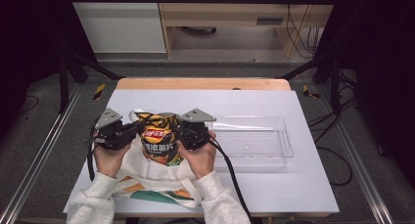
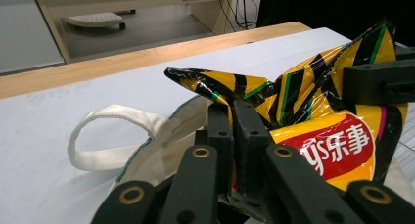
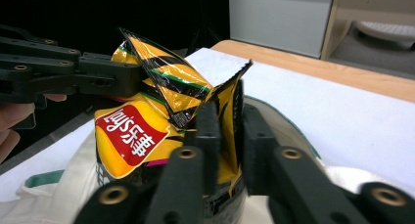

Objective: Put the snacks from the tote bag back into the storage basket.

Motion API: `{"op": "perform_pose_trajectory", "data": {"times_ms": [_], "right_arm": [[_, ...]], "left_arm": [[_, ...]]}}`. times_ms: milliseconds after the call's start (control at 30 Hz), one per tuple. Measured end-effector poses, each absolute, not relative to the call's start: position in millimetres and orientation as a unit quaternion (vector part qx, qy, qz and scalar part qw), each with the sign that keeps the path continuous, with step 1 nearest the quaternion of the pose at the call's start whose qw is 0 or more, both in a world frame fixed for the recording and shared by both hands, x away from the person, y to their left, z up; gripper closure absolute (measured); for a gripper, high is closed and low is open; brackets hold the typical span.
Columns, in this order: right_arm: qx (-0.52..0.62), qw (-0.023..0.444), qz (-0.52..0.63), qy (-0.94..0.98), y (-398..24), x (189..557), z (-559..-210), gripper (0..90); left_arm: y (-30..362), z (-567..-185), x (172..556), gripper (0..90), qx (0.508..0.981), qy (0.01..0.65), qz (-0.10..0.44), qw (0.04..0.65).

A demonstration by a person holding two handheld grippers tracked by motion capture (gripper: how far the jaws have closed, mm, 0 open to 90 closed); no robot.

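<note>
Between the two grippers the chip bag (image 1: pixel 159 141) is standing tall, half inside the white cloth bag (image 1: pixel 151 177) on the table (image 1: pixel 303 185). At the left gripper (image 1: pixel 131 129), the black jaws are pinching the left top corner of the chip bag tight. At the right gripper (image 1: pixel 177 129), the jaws are squeezing the right top corner the same way. So both tools are sitting at the same height, one on each side, and the bag's long side is pointing straight up. I think lifting it out is calling for both hands going up together. Off to the right, the clear tray (image 1: pixel 254 141) is waiting, nearer the right hand (image 1: pixel 200 158) than the left hand (image 1: pixel 110 158)
</note>
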State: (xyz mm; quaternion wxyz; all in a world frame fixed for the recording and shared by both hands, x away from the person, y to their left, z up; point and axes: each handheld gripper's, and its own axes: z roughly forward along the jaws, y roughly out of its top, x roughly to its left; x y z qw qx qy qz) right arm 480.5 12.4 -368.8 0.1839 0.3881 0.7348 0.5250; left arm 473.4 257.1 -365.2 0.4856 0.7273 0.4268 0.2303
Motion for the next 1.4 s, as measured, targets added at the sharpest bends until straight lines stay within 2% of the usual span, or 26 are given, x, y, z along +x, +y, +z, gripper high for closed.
{"op": "perform_pose_trajectory", "data": {"times_ms": [100, 1400], "right_arm": [[0.392, 0.173, 0.533, 0.730, 11, 481, -367, 89.9], [0.353, 0.194, 0.581, 0.707, 4, 470, -291, 90.0]], "left_arm": [[258, -363, 471, 88.0, 0.726, 0.426, 0.228, 0.489], [261, -299, 437, 89.3, 0.679, 0.403, 0.263, 0.554]]}}
